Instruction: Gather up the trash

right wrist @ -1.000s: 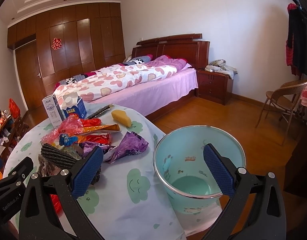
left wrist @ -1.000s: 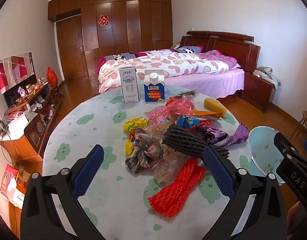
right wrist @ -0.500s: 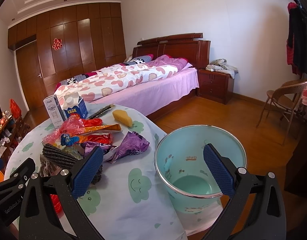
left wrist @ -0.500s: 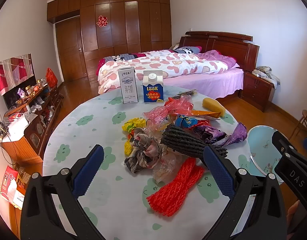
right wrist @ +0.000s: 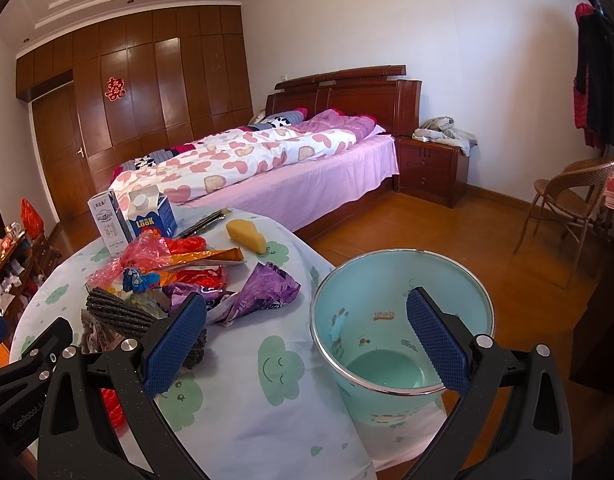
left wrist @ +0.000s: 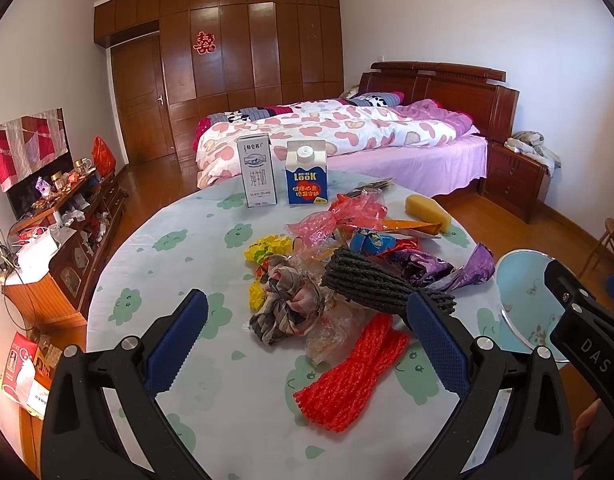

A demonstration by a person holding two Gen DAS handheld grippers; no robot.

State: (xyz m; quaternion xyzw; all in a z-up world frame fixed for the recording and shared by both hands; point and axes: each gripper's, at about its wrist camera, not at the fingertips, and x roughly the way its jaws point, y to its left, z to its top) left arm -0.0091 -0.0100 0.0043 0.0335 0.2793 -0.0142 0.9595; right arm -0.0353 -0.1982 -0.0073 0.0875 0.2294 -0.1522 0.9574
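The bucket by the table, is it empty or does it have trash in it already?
Empty: the bucket shows only its bare green bottom and inside walls.

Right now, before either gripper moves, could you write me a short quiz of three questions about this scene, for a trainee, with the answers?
1. True or false: the light blue bin beside the round table already holds trash.
2. Which lies nearest the left gripper? A) red mesh net B) yellow sponge C) blue LOOK carton
3. Fill in: both grippers are ____, with nothing between the fingers.

Key: 1 false, its floor shows bare; 2 A; 3 open.
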